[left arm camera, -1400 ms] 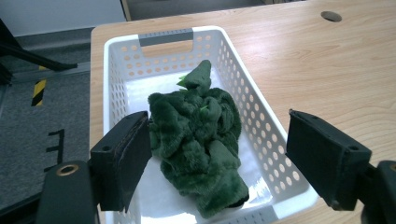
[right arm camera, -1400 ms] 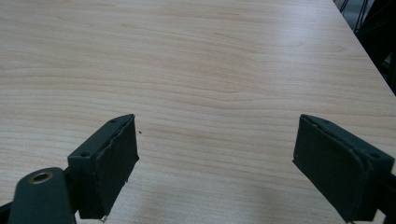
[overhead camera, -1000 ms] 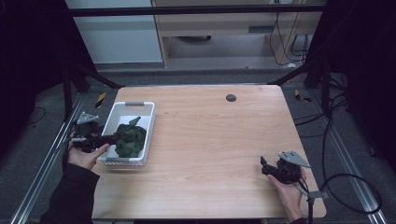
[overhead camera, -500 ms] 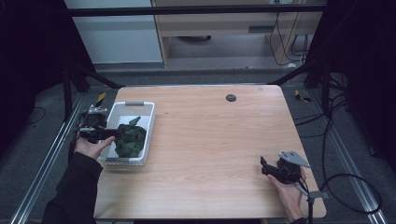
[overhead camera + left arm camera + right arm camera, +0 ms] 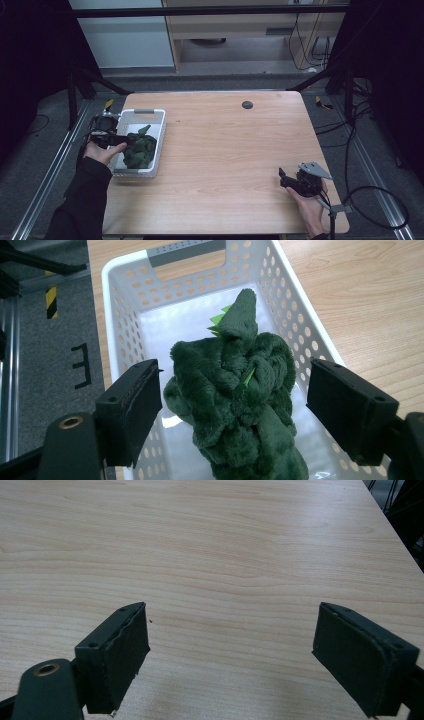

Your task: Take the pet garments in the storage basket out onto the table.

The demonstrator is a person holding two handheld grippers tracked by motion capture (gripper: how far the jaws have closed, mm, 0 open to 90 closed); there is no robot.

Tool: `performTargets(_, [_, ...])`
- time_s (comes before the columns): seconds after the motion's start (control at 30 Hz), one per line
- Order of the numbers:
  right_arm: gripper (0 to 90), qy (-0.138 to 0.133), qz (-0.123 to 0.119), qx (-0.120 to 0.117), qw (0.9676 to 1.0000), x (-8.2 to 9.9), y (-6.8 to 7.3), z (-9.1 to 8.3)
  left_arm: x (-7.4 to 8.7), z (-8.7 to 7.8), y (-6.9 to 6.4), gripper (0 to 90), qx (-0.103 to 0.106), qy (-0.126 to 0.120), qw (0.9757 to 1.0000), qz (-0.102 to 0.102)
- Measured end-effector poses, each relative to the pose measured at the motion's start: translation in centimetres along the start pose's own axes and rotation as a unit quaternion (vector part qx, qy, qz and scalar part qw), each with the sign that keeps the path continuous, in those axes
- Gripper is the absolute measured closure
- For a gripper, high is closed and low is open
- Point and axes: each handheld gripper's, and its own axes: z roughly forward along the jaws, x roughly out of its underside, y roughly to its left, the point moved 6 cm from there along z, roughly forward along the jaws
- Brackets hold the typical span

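A dark green plush toy [image 5: 235,390] with small bright green spikes lies in a white perforated basket [image 5: 295,295] at the table's left side. From above, the plush toy [image 5: 141,147] fills the basket's [image 5: 156,145] near half. My left gripper [image 5: 120,140] is at the basket's left rim, and my left gripper [image 5: 235,405] stands open with a jaw on each side of the toy, not touching it. My right gripper [image 5: 284,179] rests low over the bare table near the front right corner; the right gripper [image 5: 232,650] is open with nothing between its jaws.
The wooden table [image 5: 225,150] has a small black round disc [image 5: 247,104] near its far edge. Metal rails and a grey floor run along the left side [image 5: 45,340]. A cable [image 5: 360,195] trails off the table's right.
My left gripper has moved away from me along the basket's left rim, toward the far end, and now hangs over the plush toy. The right gripper has stayed put.
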Motion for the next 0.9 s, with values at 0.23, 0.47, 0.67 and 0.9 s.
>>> performTargets(0.23, [14.5, 0.001, 0.001, -0.001, 1.0, 0.0, 0.0, 0.0, -0.1, 0.9, 0.2, 20.3, 0.004, 0.023, 0.9997, -0.002])
performTargets(0.47, [14.5, 0.002, 0.002, -0.002, 1.0, 0.0, 0.0, 0.0, 0.0, 1.5, 0.2, 19.7, 0.008, 0.043, 0.999, -0.002])
performTargets(0.67, [14.5, 0.002, 0.002, -0.003, 1.0, 0.0, 0.0, 0.0, 0.1, 2.3, 0.2, 19.1, 0.011, 0.061, 0.9981, 0.001])
performTargets(0.9, [14.5, 0.003, 0.003, -0.004, 1.0, 0.0, 0.0, 0.0, 0.3, 3.2, 0.2, 18.6, 0.015, 0.077, 0.9969, 0.003])
